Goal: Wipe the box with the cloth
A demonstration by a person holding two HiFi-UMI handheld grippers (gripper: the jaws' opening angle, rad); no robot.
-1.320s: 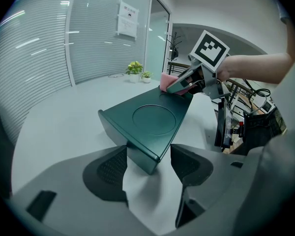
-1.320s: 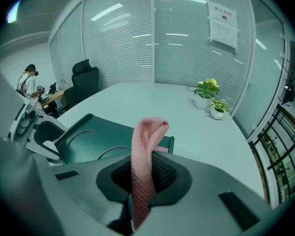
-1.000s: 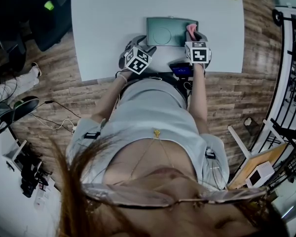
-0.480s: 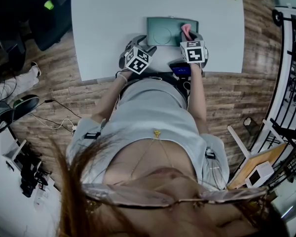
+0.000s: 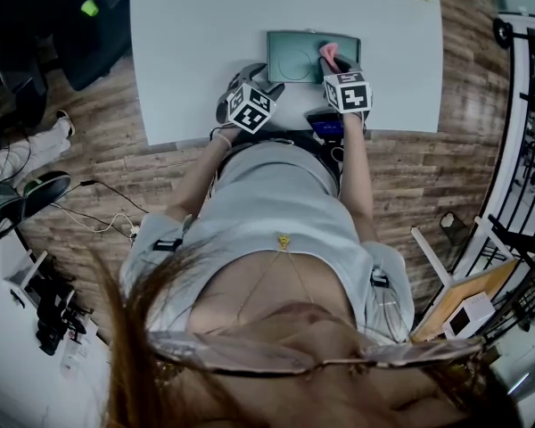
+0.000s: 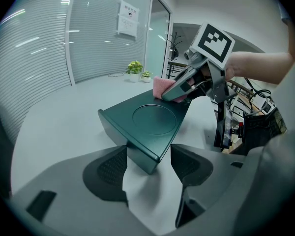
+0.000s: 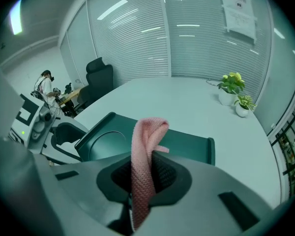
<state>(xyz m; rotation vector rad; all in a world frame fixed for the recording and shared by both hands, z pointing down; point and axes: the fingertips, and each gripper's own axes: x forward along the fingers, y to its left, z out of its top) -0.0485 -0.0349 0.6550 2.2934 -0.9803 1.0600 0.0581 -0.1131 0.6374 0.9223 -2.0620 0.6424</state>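
Pinching a pink knitted cloth (image 7: pixel 146 149) tight between its two pads, the right gripper (image 7: pixel 142 178) hangs over the right part of a dark green box (image 7: pixel 187 142). The cloth stands up out of the closed jaws in a folded loop, and its top curls over toward the box lid. In the head view that cloth (image 5: pixel 327 53) lies over the box (image 5: pixel 294 58) near its far right corner, but whether it presses on the lid I cannot tell.

The box is flat and rectangular, with a round recess in its lid, and it sits on a pale table (image 5: pixel 196 43) near the edge closest to the person.

The left gripper (image 6: pixel 148 168) has its jaws spread apart, with the near left corner of the box (image 6: pixel 147 119) standing between them. The left pad is just beside the box wall and the right pad is clear of it.

Two small potted plants (image 7: pixel 233 93) stand at the far side of the table.
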